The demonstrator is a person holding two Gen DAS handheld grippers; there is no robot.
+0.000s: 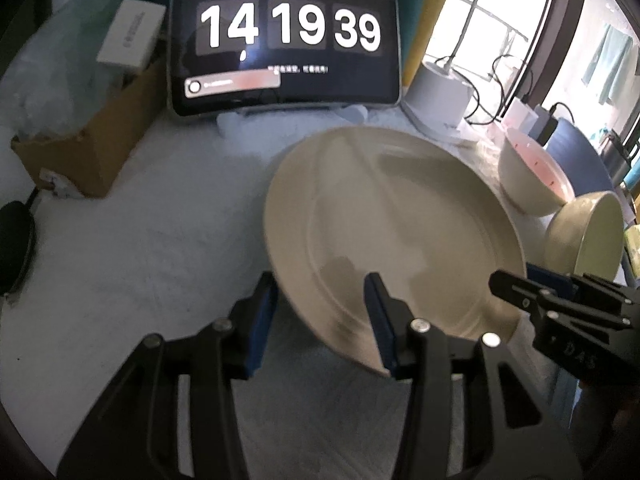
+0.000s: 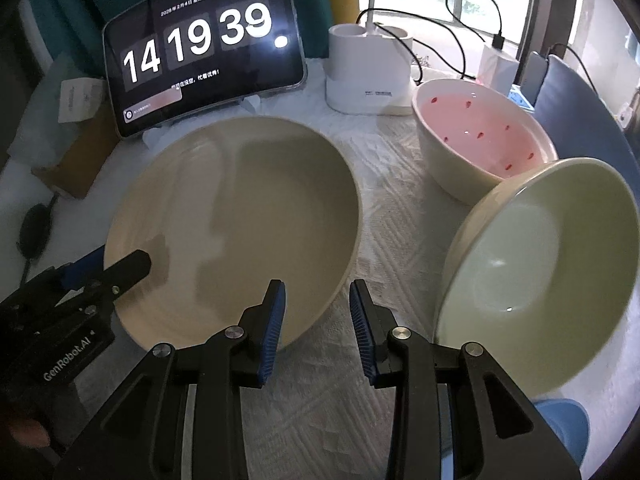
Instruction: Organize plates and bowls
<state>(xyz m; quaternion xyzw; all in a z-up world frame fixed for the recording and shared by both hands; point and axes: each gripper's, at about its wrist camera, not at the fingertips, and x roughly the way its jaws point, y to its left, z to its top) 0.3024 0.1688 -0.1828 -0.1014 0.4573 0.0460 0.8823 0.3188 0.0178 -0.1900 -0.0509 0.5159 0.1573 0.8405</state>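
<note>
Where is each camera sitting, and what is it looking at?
Left camera: sits on the left tongs, looking down at the big plate; its own fingers show, straddling the plate's rim, plus the right tongs.
Right camera: sits on the right tongs, looking down between plate and tilted green bowl; the left tongs peek in.
Both see the plate, clock screen, pink bowl and green bowl.

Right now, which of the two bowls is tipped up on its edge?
The pale green bowl, nearest the right gripper. The pink bowl behind it sits upright.
</note>
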